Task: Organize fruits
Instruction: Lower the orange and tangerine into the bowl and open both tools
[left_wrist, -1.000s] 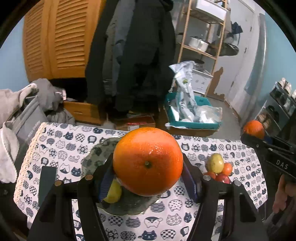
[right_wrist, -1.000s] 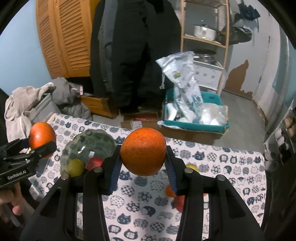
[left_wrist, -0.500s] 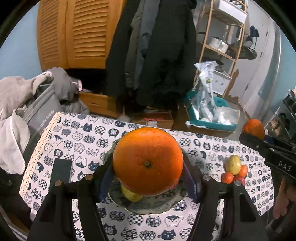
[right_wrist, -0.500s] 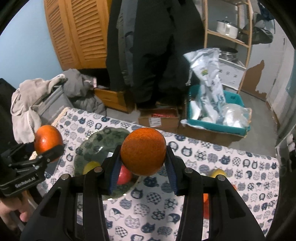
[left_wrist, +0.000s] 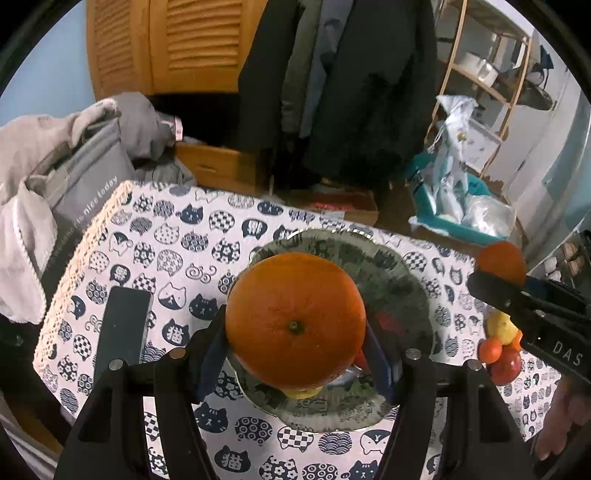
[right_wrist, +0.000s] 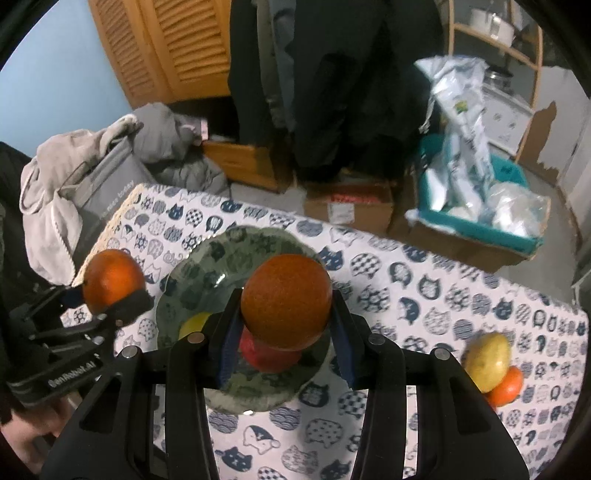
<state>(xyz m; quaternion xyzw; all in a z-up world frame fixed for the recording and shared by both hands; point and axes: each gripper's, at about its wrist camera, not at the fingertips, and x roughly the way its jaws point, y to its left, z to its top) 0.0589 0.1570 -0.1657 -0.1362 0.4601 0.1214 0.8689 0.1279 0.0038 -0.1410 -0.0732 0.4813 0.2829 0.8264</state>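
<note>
Left hand-held gripper (left_wrist: 295, 332) clamps a large orange (left_wrist: 295, 321); right hand-held gripper (right_wrist: 286, 317) clamps a smaller orange (right_wrist: 286, 302). Both hang above the green plate (right_wrist: 207, 266) on the tabletop (right_wrist: 443, 295).

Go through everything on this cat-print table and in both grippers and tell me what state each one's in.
Left gripper: shut on large orange.
Right gripper: shut on smaller orange.
Green plate: on the table, holding a red fruit and a yellow fruit.
Loose fruit pile: on the cloth, off the plate.
Phone: flat, screen dark.
</note>
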